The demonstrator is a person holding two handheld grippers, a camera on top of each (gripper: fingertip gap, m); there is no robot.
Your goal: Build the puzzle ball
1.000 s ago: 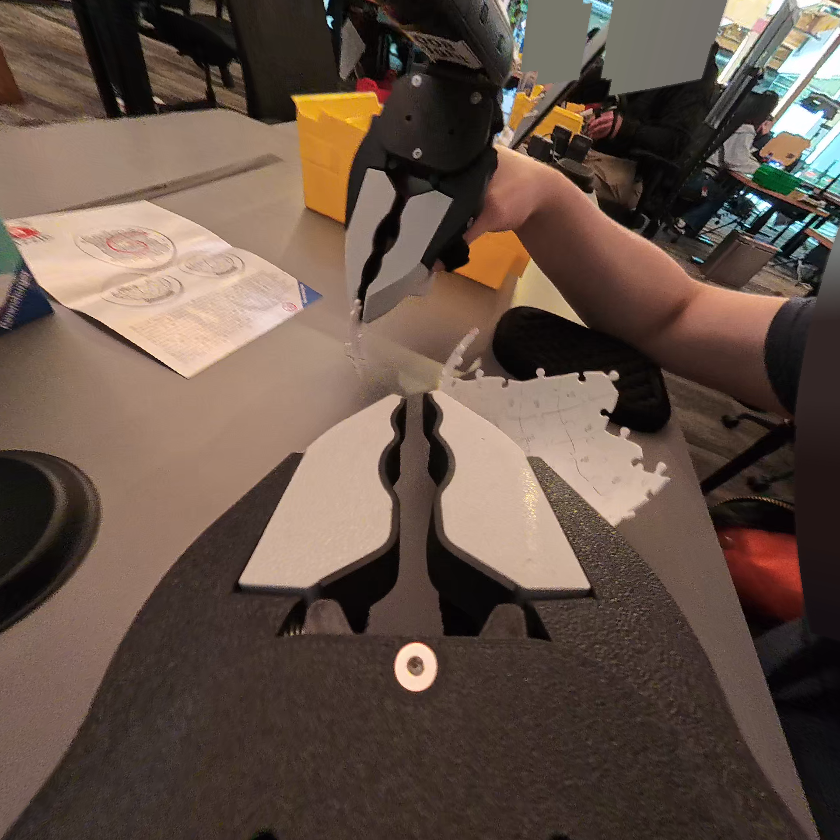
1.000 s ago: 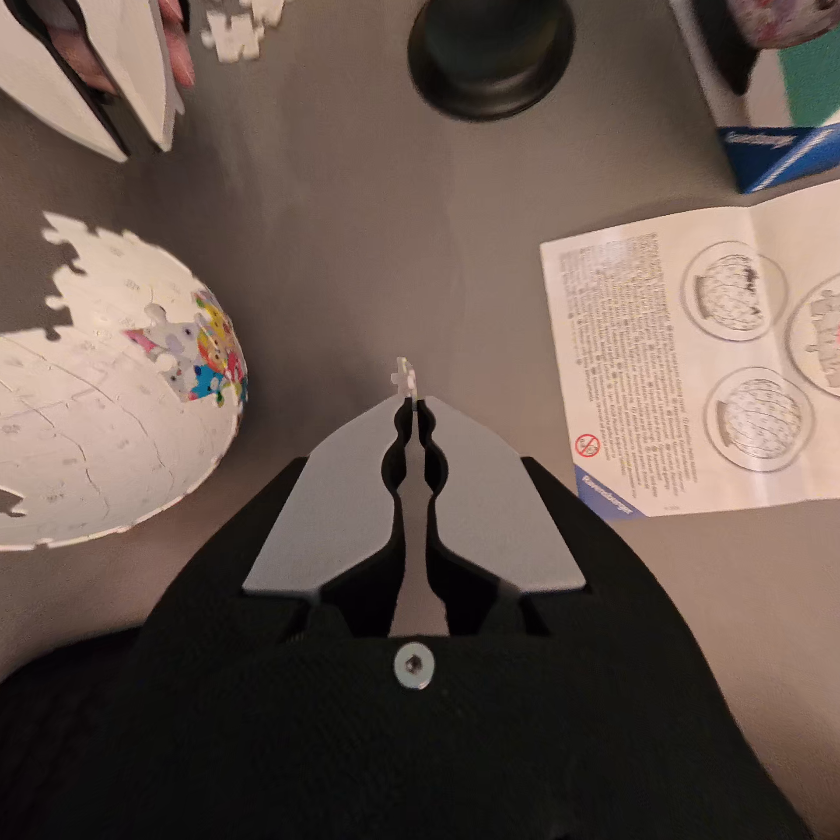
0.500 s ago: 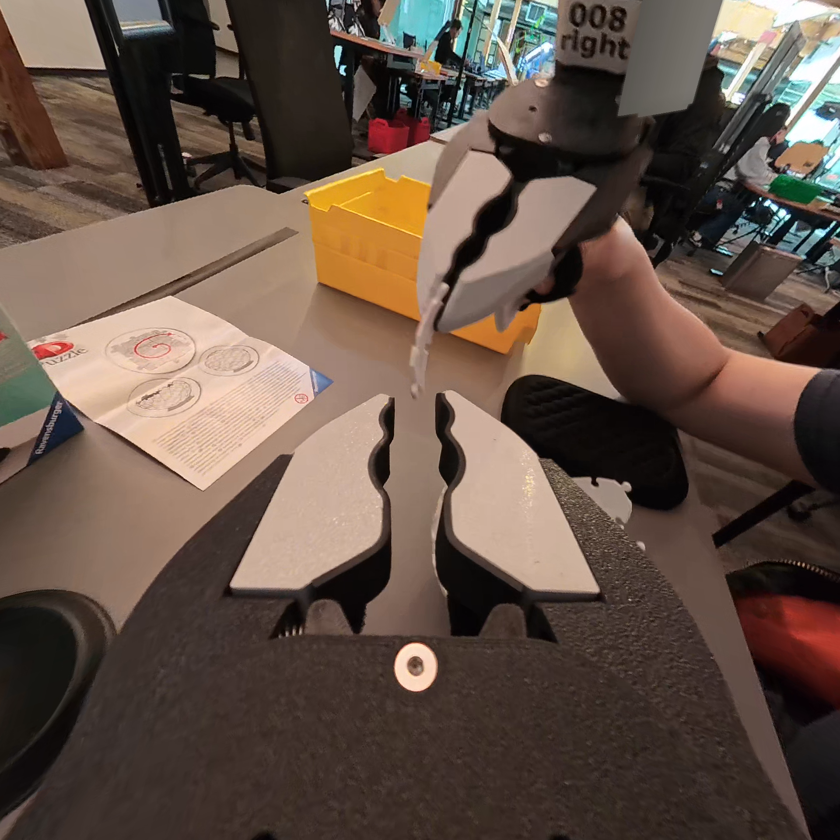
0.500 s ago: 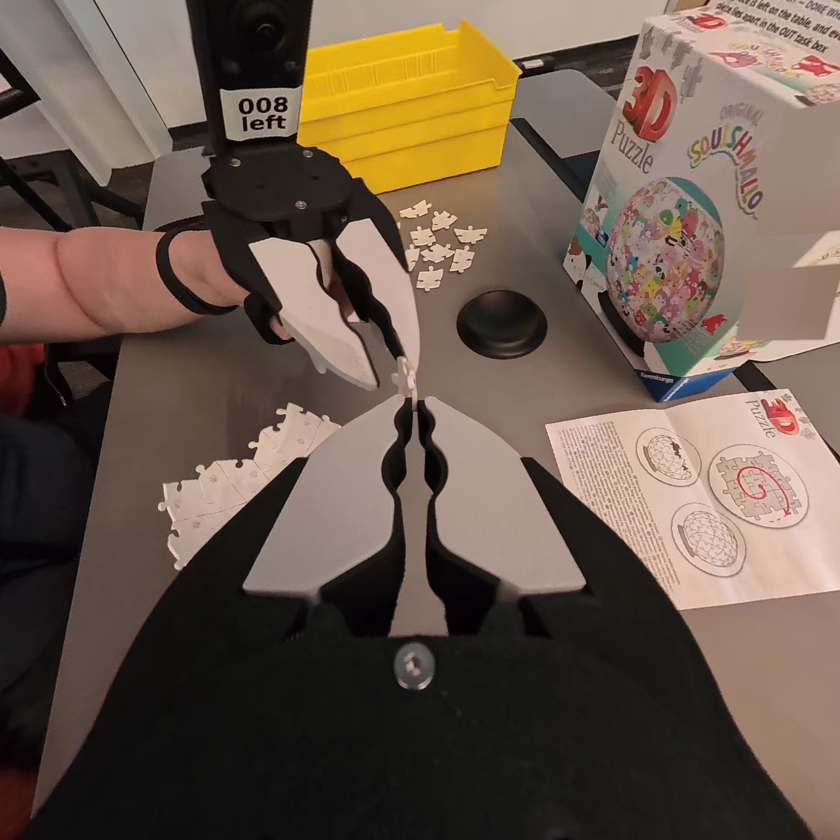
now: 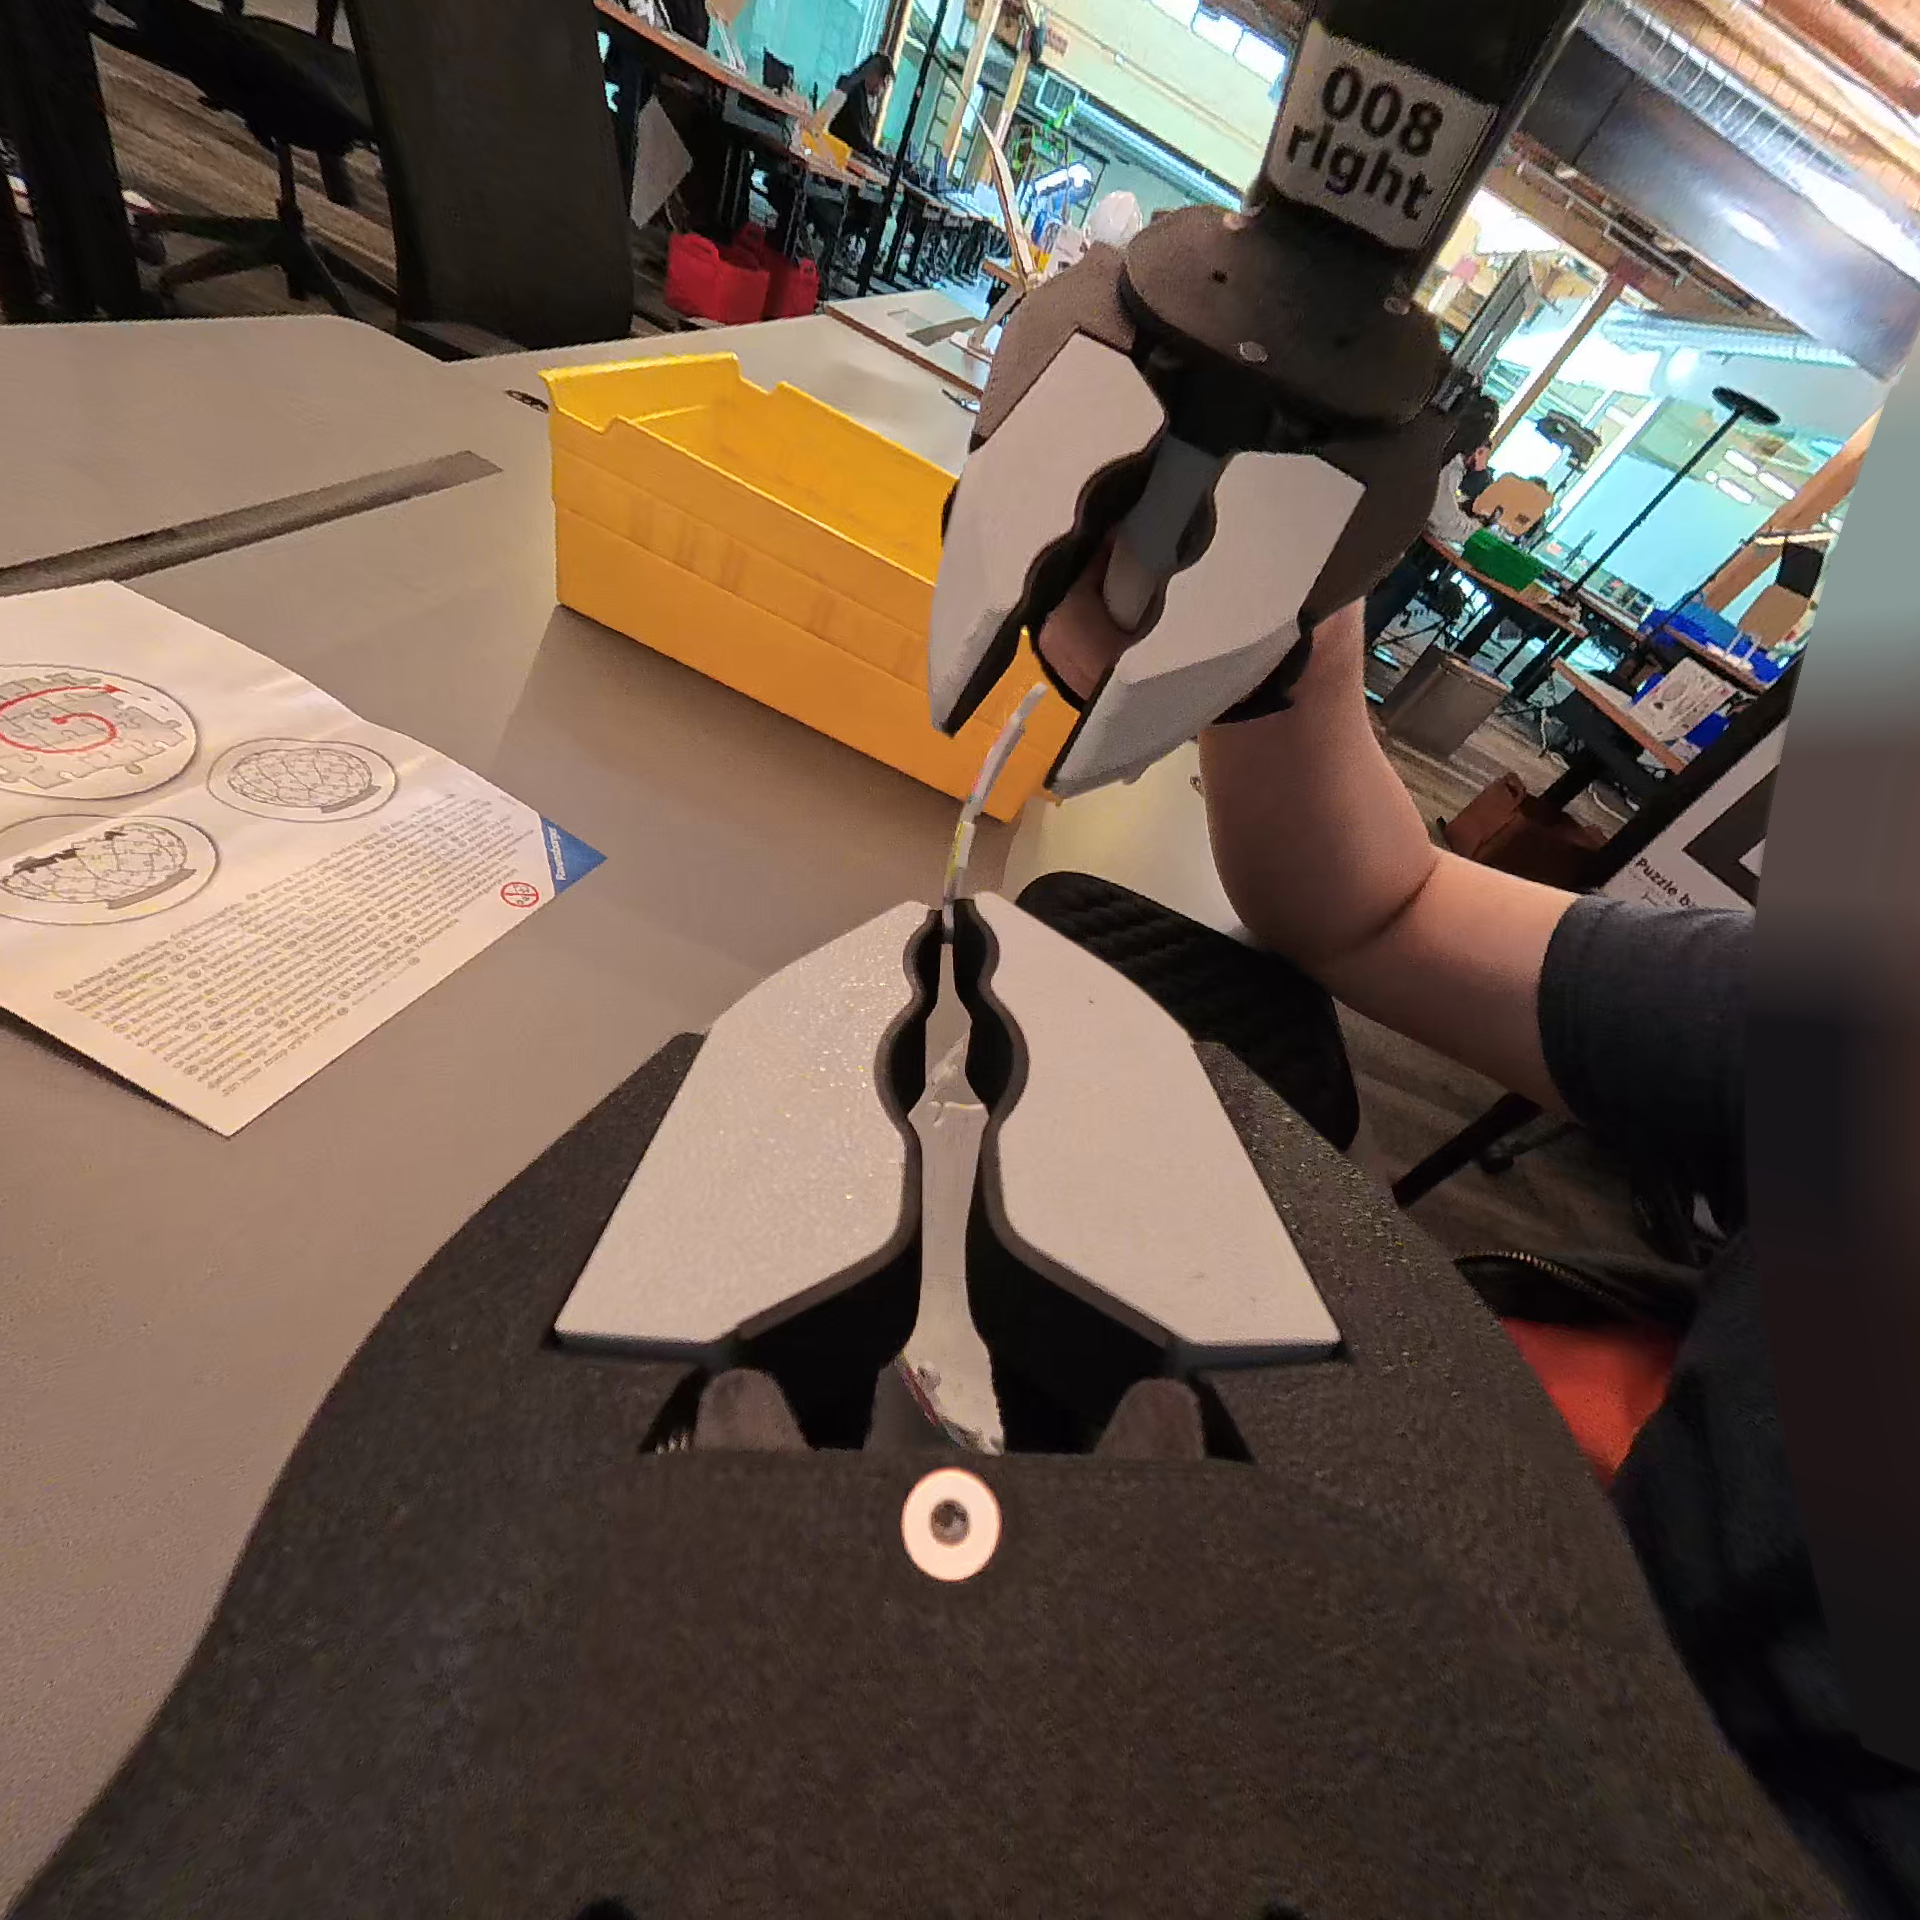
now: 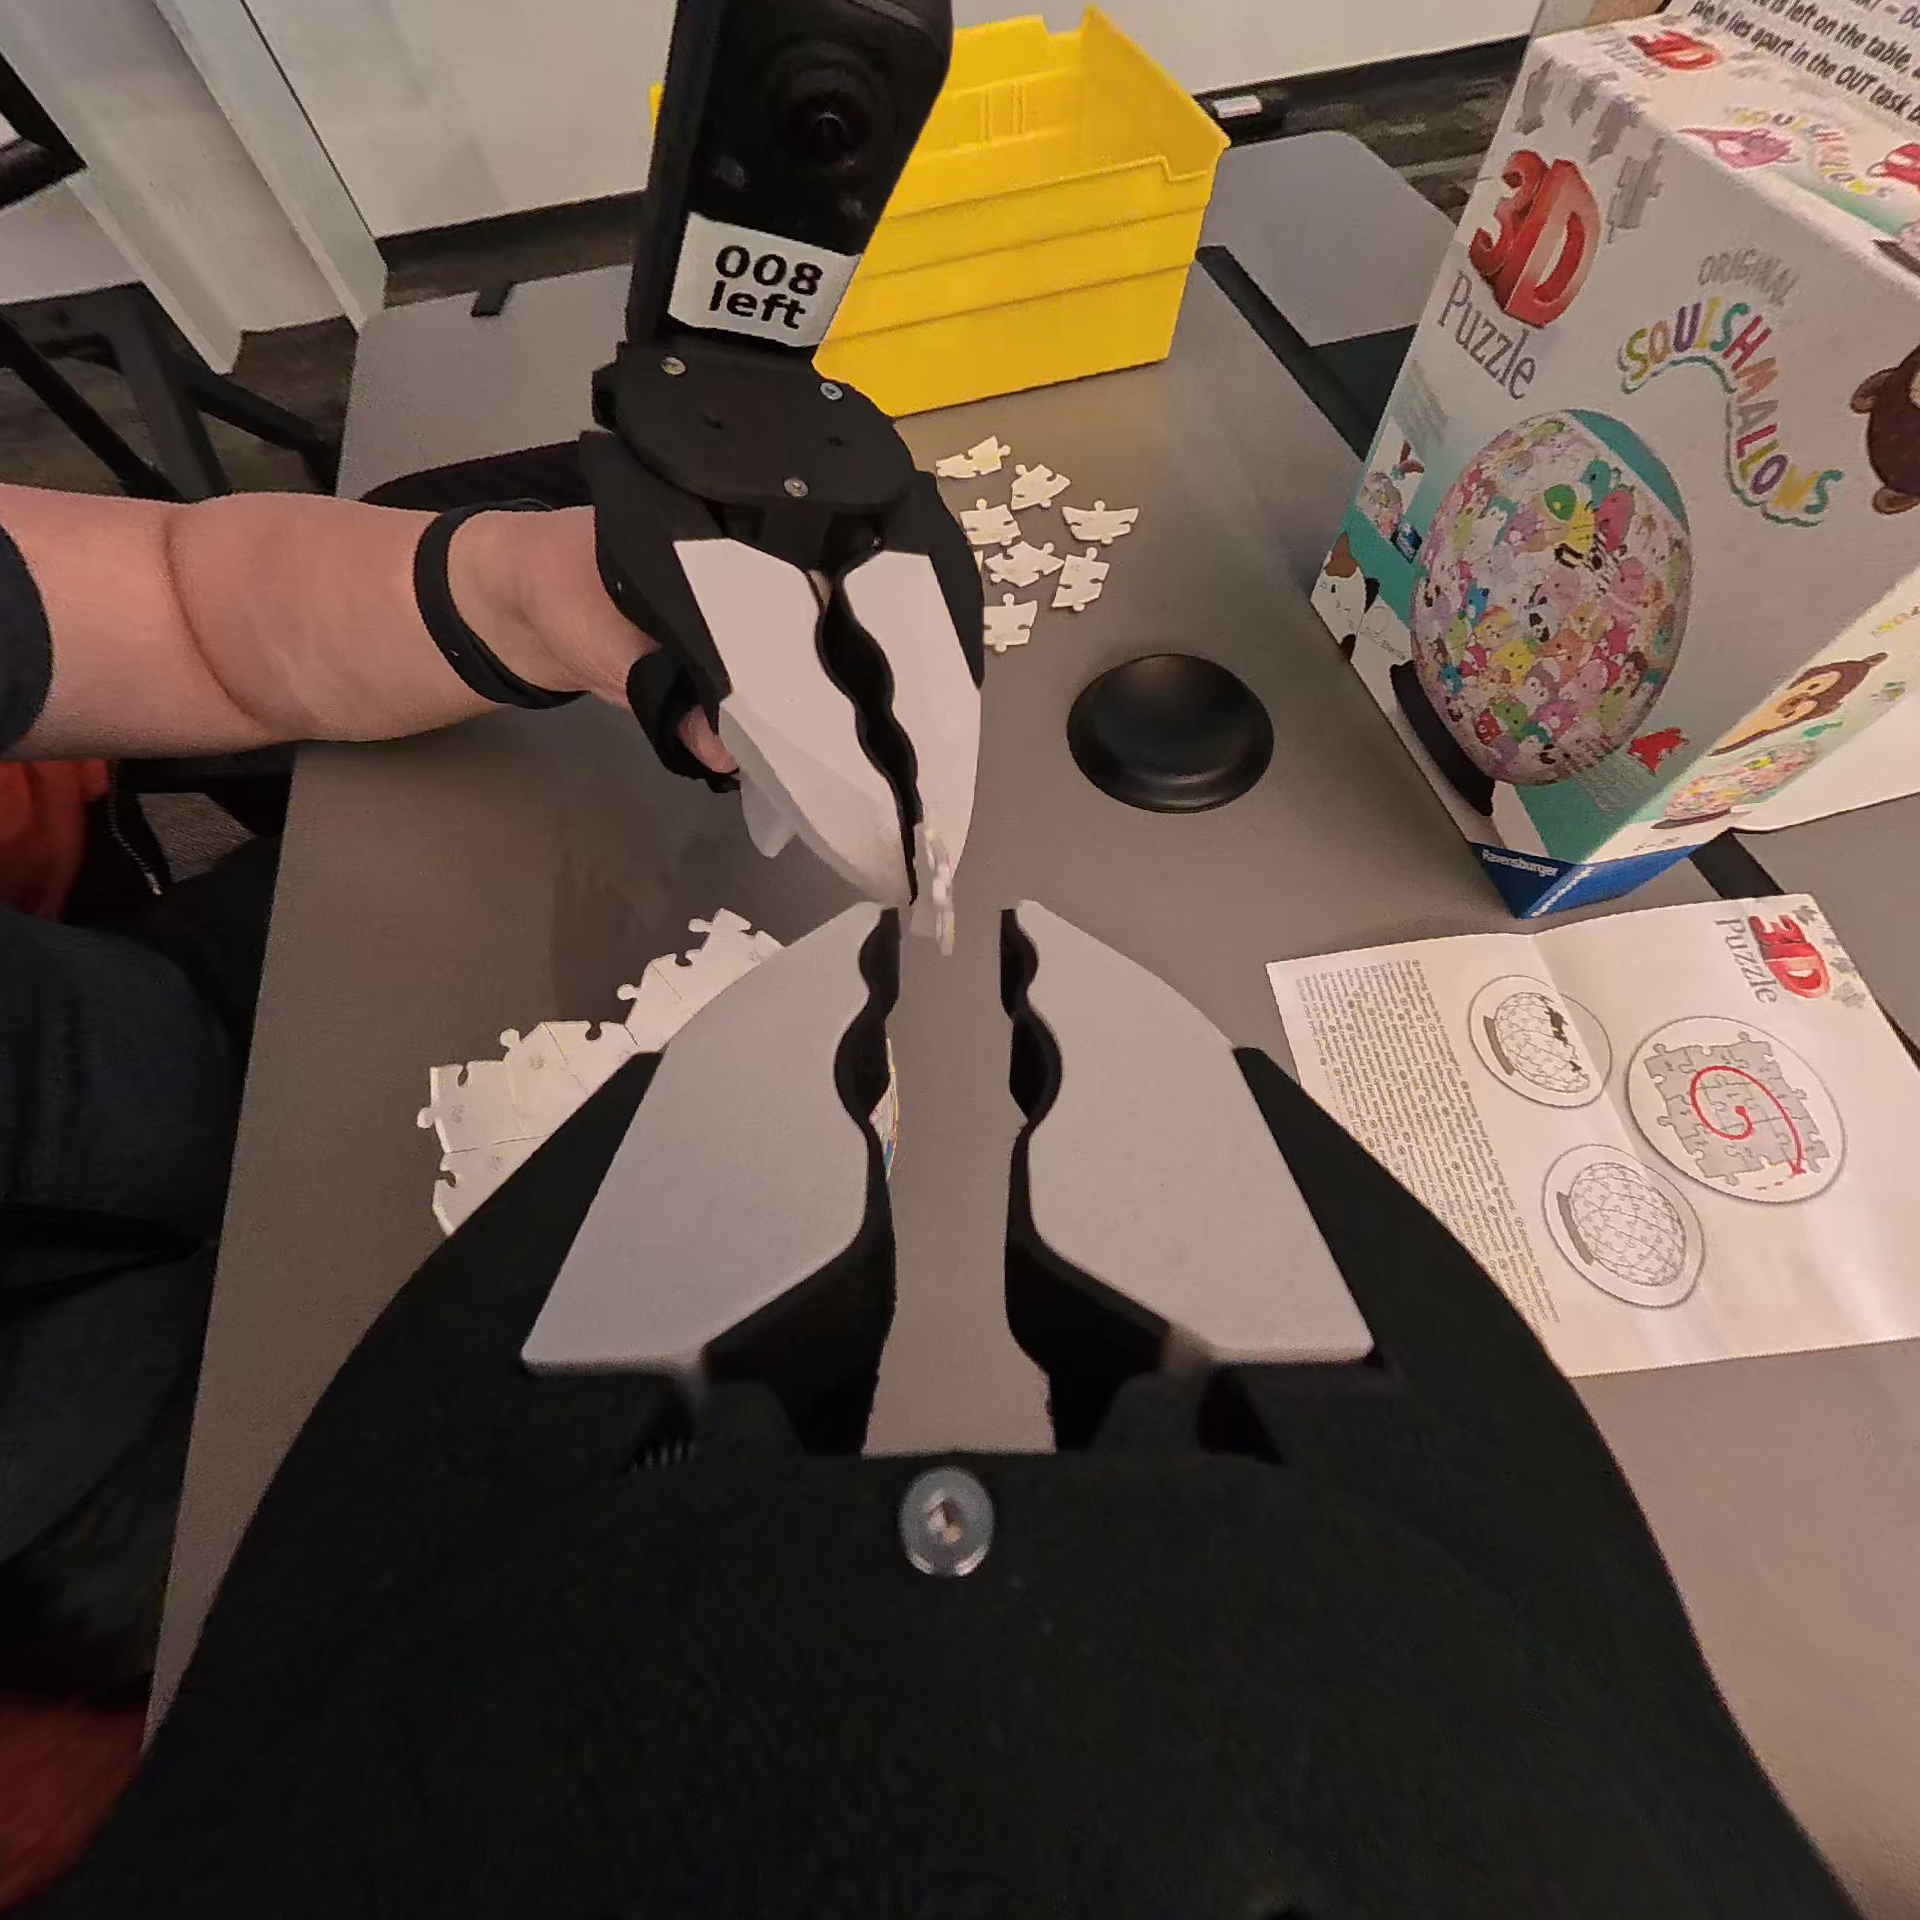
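Note:
My left gripper is shut on a small white puzzle piece, held edge-on and upright above the table. In the right wrist view the left gripper holds the same piece at its tips. My right gripper is open, with its jaws on either side of the piece and not touching it. It also shows in the left wrist view, above the piece. The partly built white puzzle shell lies on the grey table, under and left of my right gripper.
Several loose pieces lie near the yellow bin. A black round stand, the puzzle box and an instruction sheet are to the right. A black pad lies at the table edge. My two grippers' fingertips are within a few centimetres of each other. Both grippers' tips are roughly 15 cm from the partly built white puzzle shell.
The piece has changed grippers. Half a second ago my right gripper was shut on it and my left was open. Now my left is shut on it and my right has opened.

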